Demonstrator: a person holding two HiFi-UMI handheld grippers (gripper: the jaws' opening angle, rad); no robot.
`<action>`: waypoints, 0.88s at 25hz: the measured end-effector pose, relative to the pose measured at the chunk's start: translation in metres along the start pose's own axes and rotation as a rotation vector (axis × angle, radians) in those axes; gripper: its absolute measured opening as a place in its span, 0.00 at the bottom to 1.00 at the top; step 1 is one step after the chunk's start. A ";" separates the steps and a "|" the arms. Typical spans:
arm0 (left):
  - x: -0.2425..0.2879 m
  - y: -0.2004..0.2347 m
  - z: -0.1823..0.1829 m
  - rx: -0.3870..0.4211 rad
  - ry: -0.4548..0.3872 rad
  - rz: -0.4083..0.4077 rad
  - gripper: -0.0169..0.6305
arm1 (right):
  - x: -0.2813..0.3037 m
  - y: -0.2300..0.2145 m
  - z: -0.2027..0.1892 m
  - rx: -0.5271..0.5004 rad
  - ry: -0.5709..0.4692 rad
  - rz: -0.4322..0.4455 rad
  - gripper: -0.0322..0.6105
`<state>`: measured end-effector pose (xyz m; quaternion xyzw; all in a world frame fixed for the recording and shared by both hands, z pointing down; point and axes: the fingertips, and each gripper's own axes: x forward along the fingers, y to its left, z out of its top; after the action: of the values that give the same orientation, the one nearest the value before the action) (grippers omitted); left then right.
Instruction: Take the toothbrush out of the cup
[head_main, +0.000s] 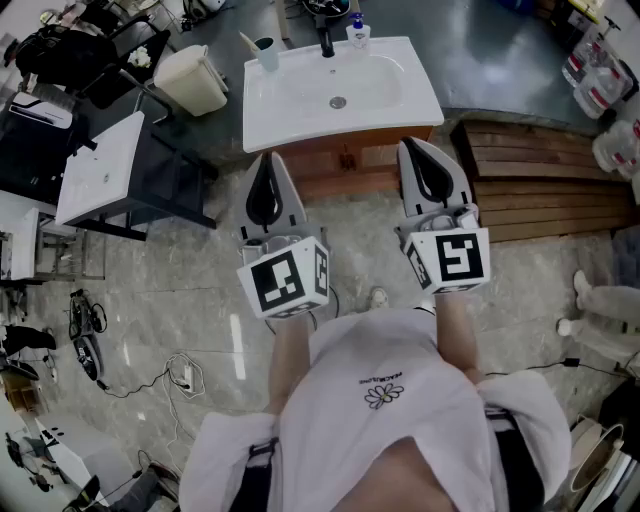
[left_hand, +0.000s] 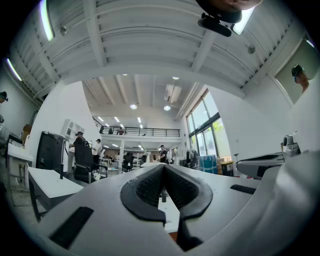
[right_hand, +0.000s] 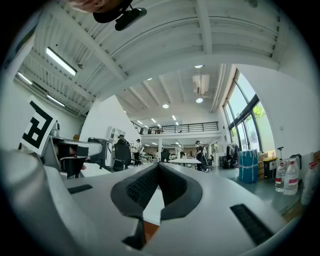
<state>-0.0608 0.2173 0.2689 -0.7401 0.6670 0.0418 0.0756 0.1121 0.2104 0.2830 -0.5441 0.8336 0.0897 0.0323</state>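
Leaning up-left: toothbrush (head_main: 247, 41) in cup (head_main: 268, 54), sink (head_main: 300, 110) rear; L gripper (head_main: 270, 157) jaws closed, empty; R gripper (head_main: 411, 145) same

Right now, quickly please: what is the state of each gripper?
Left gripper: closed, holding nothing.
Right gripper: closed, holding nothing.
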 end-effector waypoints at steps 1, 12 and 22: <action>0.001 -0.001 0.000 -0.004 -0.006 -0.004 0.05 | 0.001 -0.002 -0.001 0.003 0.001 0.000 0.07; 0.007 -0.012 -0.004 -0.052 -0.036 0.018 0.05 | 0.001 -0.021 -0.015 0.044 -0.011 0.048 0.07; 0.024 -0.008 -0.004 -0.103 -0.076 0.035 0.05 | 0.019 -0.044 -0.020 0.035 -0.032 0.033 0.07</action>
<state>-0.0505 0.1940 0.2697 -0.7290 0.6735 0.1053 0.0621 0.1452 0.1726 0.2943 -0.5282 0.8432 0.0842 0.0535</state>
